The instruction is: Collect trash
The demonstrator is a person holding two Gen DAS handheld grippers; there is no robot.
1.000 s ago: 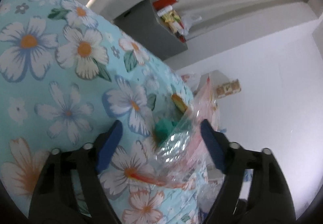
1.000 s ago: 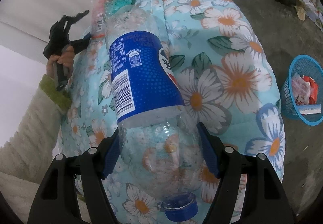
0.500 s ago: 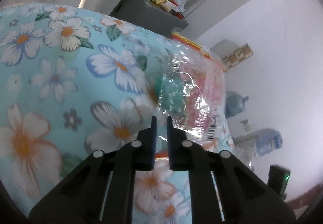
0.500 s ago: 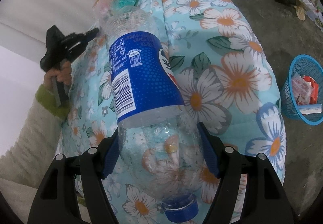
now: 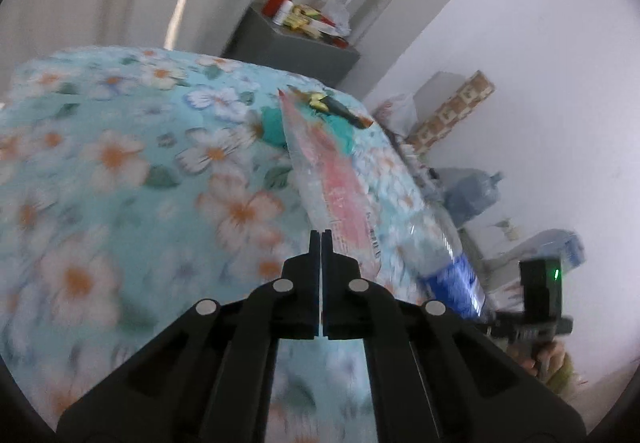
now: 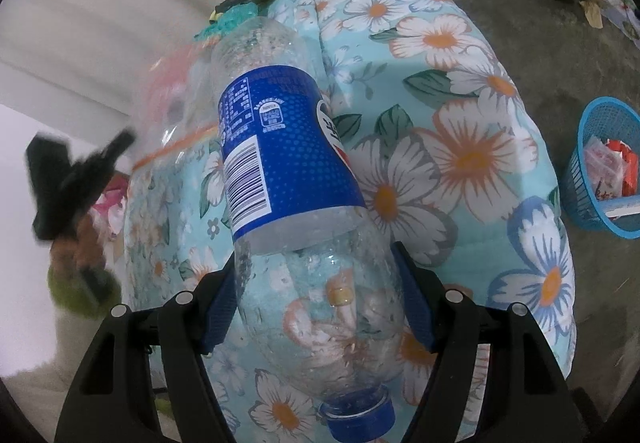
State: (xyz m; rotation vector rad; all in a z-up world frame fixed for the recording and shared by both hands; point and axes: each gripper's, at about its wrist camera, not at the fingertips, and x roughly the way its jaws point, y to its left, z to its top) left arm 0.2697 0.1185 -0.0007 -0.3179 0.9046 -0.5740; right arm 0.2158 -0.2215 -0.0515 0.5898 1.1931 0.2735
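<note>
Floral quilt point(image 6: 460, 147) on bed: left gripper point(image 5: 321, 239) pinching clear plastic wrapper point(image 5: 328, 179), right gripper point(image 6: 316, 307) clamping empty bottle point(image 6: 288, 179); lift both clear, keep firm, carry to blue basket point(image 6: 588, 179) on floor.

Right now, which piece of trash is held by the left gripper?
The clear plastic bag with red print, pinched at its edge in the left gripper. The blue-labelled plastic bottle sits in the right gripper; other scraps lie on the floral quilt.
</note>
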